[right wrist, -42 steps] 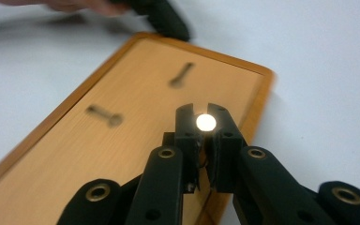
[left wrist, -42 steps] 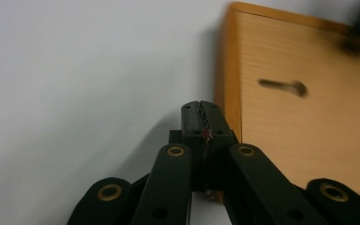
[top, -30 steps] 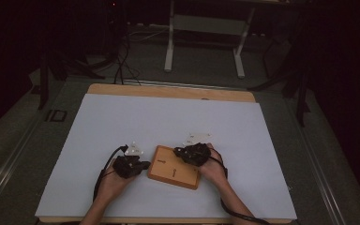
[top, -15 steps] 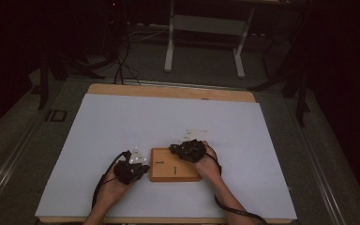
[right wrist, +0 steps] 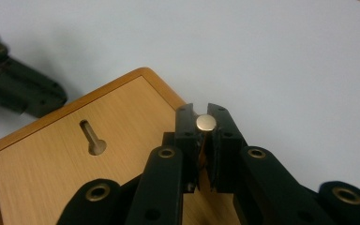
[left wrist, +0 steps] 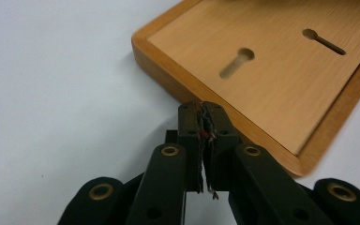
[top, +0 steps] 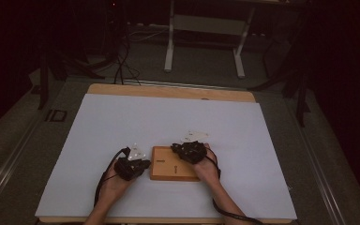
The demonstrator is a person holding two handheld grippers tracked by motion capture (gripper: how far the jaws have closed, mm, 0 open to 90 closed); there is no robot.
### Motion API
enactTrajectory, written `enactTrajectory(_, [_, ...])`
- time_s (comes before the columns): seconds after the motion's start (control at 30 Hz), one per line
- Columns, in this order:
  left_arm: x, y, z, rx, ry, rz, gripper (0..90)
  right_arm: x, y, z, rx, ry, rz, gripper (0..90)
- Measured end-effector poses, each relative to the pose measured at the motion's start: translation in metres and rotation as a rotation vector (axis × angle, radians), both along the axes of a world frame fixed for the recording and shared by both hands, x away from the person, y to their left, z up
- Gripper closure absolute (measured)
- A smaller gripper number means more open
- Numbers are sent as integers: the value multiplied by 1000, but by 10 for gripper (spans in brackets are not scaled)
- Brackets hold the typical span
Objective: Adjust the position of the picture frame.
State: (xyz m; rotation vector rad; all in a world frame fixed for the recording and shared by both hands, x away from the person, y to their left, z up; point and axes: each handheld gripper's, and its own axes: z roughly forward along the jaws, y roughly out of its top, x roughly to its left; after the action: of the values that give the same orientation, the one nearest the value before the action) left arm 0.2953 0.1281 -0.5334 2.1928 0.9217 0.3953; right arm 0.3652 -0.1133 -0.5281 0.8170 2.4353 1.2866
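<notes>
On the white table cover (top: 122,122), the wooden board (top: 171,165) lies face down near my edge, two keyhole slots (left wrist: 236,62) showing. My left gripper (left wrist: 205,108), jaws nearly together with nothing between them, sits just beside the board's rim. My right gripper (right wrist: 205,123) above it pinches a small brass-headed pin (right wrist: 205,123).

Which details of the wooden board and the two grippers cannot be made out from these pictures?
- Wooden board: the high view makes its two keyhole slots too small to read; the right hand covers its right end.
- Brass-coloured pin: the right gripper is shut on it, and its pads hide the shank.
- Left gripper: whether its shut tips touch the board's rim cannot be told.
- Board's far side in the left gripper view: blurred and cut off by the frame edge.
</notes>
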Motion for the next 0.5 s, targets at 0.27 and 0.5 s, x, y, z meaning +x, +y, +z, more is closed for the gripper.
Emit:
enactTrajectory(0.27, [0,2,2,-9,-4,7,861,3,0,0,15,14,14,841])
enactTrajectory(0.5, [0,5,1,-12,4,17,860,3,5,0,17,25,20,840])
